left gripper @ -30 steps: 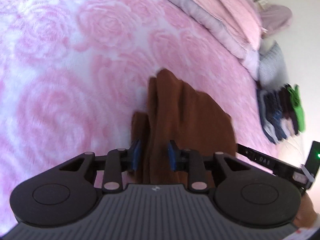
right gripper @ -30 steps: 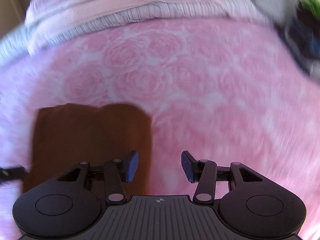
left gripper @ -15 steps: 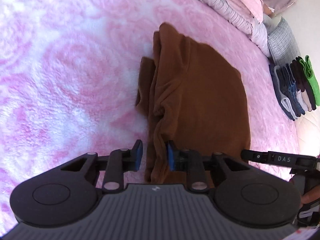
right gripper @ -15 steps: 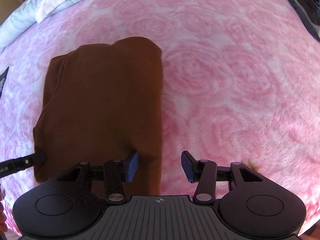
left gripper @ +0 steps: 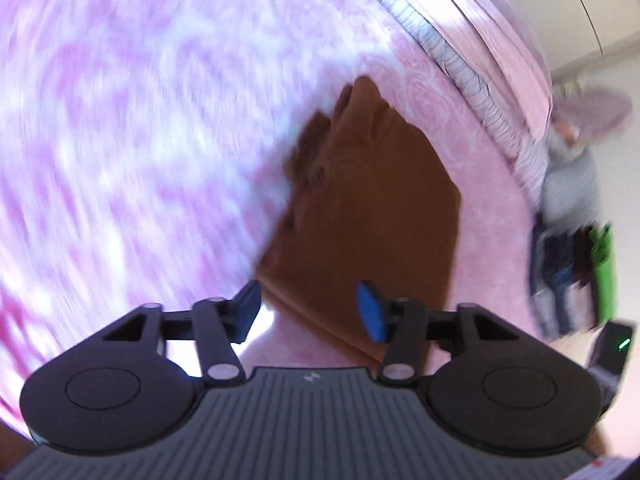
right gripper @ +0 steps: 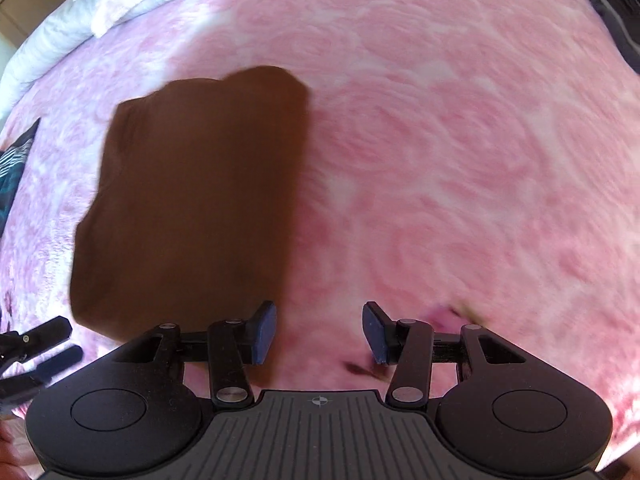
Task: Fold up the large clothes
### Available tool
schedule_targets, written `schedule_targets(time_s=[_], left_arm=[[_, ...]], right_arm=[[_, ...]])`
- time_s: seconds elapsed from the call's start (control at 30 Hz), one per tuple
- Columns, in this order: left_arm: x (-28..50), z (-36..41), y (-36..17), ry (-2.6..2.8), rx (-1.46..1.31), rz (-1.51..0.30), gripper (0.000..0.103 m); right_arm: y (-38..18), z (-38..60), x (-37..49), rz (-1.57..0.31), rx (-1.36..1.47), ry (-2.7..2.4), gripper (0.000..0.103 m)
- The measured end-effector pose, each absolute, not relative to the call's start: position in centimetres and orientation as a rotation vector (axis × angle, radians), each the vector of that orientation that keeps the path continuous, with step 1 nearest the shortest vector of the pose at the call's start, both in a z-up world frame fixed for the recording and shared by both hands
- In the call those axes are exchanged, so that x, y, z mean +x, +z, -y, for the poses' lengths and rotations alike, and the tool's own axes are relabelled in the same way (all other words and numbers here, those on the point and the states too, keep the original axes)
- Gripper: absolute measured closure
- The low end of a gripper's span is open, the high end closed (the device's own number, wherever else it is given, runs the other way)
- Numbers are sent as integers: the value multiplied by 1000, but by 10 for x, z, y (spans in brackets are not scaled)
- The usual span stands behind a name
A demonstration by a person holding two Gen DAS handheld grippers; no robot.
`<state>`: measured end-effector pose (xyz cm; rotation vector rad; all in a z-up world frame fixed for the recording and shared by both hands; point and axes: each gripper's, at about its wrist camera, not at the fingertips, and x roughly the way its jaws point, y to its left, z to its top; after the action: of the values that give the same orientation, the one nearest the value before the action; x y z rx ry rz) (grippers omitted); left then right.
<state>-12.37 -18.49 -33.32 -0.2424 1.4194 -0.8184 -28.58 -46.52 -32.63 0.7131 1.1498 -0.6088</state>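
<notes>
The folded garment (right gripper: 192,208) lies on the blanket (right gripper: 440,160), left of centre.

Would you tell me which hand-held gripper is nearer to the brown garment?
Left. The left hand-held gripper is opening right over the brown garment's near corner, pads clear of it. The right hand-held gripper hangs open over the pink blanket just beside its edge.

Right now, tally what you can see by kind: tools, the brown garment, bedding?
Tools: 2, left tool opening with nothing between its pads, right tool open
Folded brown garment: 1
Pink rose blanket: 1
Total: 4
</notes>
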Motion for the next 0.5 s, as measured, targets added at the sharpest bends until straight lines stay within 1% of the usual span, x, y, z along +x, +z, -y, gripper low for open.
schedule_targets(time_s=[0.1,0.23,0.3,0.33,0.37,0.43,0.5], left_arm=[[-136,180,-358,-755,-436,-1509,51],[-147,181,-390,-641,-641,-1516,51],[-148,184,-400,-583,-703,-1485,58],[-147,187,-403,-572,-713,-1454,67],[-144,192,-404,-561,-696,-1432,82],[-138,203,-403,-570,-647,-1408,91],[-133,209,-391,-607,-557,-1364,93]], right_arm=[[-332,478,-307,-1176,732,-636,58],[-334,492,-329,-1188,743,-667,58],[-335,497,-336,-1191,750,-674,58],[-336,498,-338,-1193,753,-676,58],[-336,500,-340,-1194,755,-676,58],[-337,503,-341,-1195,758,-667,58],[-337,504,-341,-1189,754,-656,58]])
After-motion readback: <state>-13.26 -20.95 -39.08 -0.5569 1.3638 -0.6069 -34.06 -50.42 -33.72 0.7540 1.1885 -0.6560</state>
